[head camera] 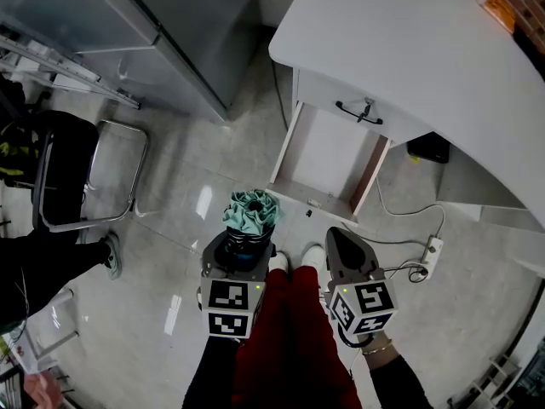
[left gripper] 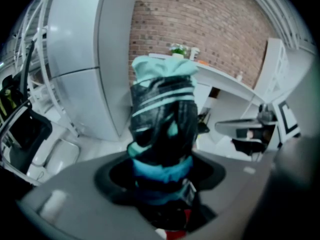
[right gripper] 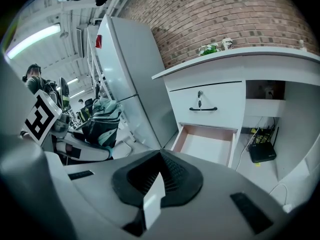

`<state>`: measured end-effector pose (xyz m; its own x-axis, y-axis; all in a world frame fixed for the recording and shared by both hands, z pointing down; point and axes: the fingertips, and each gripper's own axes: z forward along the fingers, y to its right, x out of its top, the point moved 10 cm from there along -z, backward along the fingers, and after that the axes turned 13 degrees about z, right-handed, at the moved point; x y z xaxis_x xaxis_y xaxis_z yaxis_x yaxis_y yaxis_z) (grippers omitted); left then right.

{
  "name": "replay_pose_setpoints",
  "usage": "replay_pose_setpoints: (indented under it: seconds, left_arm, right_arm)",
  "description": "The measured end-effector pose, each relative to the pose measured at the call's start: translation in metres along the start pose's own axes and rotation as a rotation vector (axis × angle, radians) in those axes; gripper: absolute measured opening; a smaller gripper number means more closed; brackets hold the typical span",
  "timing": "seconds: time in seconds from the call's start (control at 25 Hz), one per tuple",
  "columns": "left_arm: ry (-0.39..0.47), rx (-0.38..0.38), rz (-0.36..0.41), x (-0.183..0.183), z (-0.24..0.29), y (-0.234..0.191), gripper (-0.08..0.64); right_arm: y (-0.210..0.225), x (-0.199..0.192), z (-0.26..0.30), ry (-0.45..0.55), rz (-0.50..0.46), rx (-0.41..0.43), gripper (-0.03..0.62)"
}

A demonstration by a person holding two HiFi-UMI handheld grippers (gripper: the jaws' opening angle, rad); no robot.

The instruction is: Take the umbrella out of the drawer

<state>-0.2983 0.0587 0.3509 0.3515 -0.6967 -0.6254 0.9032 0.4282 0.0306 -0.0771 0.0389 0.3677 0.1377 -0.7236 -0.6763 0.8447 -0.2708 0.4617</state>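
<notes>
A folded teal-and-black umbrella (head camera: 250, 212) stands upright in my left gripper (head camera: 244, 245), which is shut on its lower part. In the left gripper view the umbrella (left gripper: 162, 109) fills the middle, its base sunk between the jaws of the left gripper (left gripper: 162, 171). The open drawer (head camera: 289, 147) lies ahead under the white desk (head camera: 409, 41), and nothing shows inside it. My right gripper (head camera: 339, 239) hangs beside the left one, shut with nothing in it. In the right gripper view the right gripper (right gripper: 161, 156) has its jaws together, with the drawer (right gripper: 207, 144) beyond and the umbrella (right gripper: 102, 121) at the left.
A closed upper drawer with a black handle (head camera: 358, 109) sits above the open one. A grey cabinet (head camera: 170, 32) stands at the left, with a metal-framed chair (head camera: 77, 169) beside it. A power strip (head camera: 433, 250) and cables lie on the floor at the right. Another person's leg (head camera: 51, 262) shows far left.
</notes>
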Motion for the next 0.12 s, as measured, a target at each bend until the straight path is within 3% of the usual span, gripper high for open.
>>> replay_pose_setpoints:
  seconds: [0.12]
  left_arm:
    - [-0.008,-0.007,-0.008,-0.0048,0.0036,0.0006,0.279]
  right_arm:
    - [0.0019,-0.0038,0.0037,-0.007,0.005,0.002,-0.002]
